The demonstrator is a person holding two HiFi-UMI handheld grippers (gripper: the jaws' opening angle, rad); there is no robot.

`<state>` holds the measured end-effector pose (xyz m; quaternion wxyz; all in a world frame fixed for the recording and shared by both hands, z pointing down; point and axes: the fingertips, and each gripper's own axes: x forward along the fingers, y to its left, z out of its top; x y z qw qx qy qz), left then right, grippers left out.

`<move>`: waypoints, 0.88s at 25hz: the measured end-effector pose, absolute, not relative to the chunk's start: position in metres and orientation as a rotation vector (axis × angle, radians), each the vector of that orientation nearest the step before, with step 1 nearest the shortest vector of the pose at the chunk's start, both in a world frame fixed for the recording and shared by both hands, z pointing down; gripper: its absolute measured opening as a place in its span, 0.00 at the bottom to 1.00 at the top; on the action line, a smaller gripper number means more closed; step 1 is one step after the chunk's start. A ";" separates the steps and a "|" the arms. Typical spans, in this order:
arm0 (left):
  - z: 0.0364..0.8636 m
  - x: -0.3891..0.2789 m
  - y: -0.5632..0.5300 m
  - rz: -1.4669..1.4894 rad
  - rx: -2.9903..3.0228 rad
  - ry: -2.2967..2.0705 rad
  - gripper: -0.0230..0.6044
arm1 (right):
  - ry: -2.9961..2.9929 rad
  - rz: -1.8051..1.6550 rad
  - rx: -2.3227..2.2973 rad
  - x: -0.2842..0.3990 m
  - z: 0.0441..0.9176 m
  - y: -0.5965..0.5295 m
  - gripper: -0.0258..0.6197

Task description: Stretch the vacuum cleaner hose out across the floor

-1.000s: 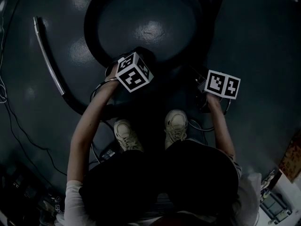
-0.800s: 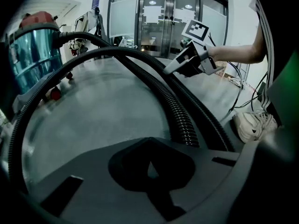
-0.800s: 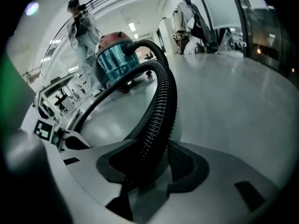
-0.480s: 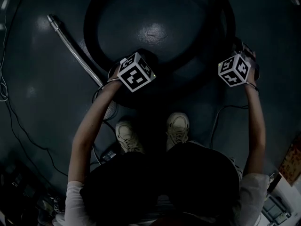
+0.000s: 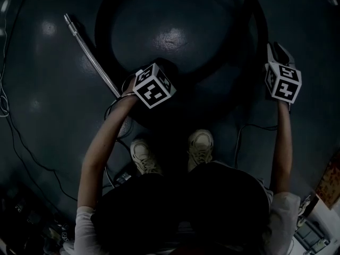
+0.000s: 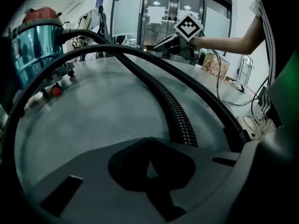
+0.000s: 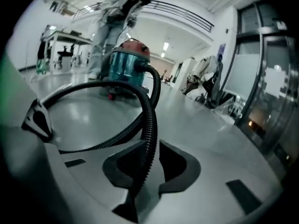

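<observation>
1. Overhead, the hose (image 5: pixel 100 32) loops on the floor (image 5: pixel 48 94) beyond the feet (image 5: pixel 199 142); the right gripper (image 5: pixel 280 62) is at its right arc, the left gripper (image 5: pixel 153 85) at its near arc.
2. Left gripper view: fingers closed, seemingly empty; the hose runs away just right of them.
3. Right gripper view: fingers have just been closing and clamp the hose, which stretches ahead toward the vacuum cleaner (image 7: pixel 126 64).

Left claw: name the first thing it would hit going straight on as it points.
Probably the floor: the shut left claw aims down at it, while the black hose runs just right of that line.
</observation>
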<state>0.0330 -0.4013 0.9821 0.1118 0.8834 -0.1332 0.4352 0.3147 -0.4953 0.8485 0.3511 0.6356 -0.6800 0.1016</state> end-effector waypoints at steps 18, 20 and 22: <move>0.985 0.037 -0.401 1.271 2.583 -0.376 0.05 | -1.482 0.524 1.567 0.318 0.934 -0.582 0.28; 0.983 0.038 -0.397 1.293 2.597 -0.344 0.05 | -1.390 0.403 1.623 0.331 0.898 -0.589 0.26; 0.976 0.033 -0.399 1.345 2.638 -0.340 0.05 | -1.413 0.261 1.657 0.326 0.852 -0.609 0.26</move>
